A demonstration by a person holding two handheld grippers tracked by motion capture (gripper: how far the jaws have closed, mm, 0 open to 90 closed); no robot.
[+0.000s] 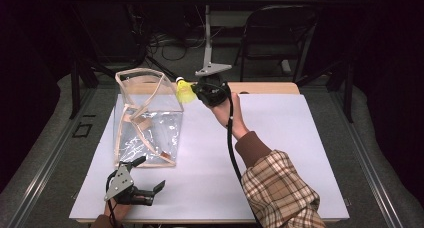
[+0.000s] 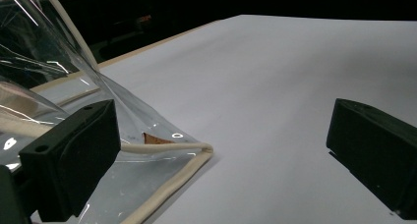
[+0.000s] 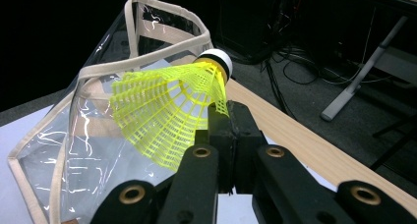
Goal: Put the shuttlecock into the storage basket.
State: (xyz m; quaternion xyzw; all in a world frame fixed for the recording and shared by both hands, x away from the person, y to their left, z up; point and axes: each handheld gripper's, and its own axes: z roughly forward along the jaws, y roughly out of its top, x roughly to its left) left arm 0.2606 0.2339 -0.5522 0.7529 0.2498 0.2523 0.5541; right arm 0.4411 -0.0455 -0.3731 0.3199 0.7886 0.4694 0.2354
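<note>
A: Right gripper (image 1: 196, 91)?
B: Raised over the far edge of the bench (image 1: 280, 138), just beside the upper right corner of the clear bag (image 1: 147, 120). Fingers (image 3: 221, 130) clamped tight on the rim of the yellow shuttlecock (image 3: 164, 113).

A: And the shuttlecock itself?
B: Held in the air, off the bench. Pinched by the edge of its mesh skirt, white-capped nose (image 3: 216, 61) pointing up and away from the gripper, toward the bag's open top. Close to the bag's tan-trimmed rim; touching or not, impossible to tell.

A: The bag?
B: Standing upright on the left half of the white bench, mouth open, top rim folded and crooked. Tan edging along every seam, a small brown tab (image 2: 158, 137) near the bottom front corner.

A: Left gripper (image 1: 145, 180)?
B: Down low at the near left of the bench, just in front of the bag's bottom corner. Fingers (image 2: 74, 155) spread wide, gripping nothing. One finger over the bag's near bottom edge, the other well out over bare white surface.

A: Anything behind?
B: A dark folding chair (image 1: 277, 33) on the floor past the bench.
</note>
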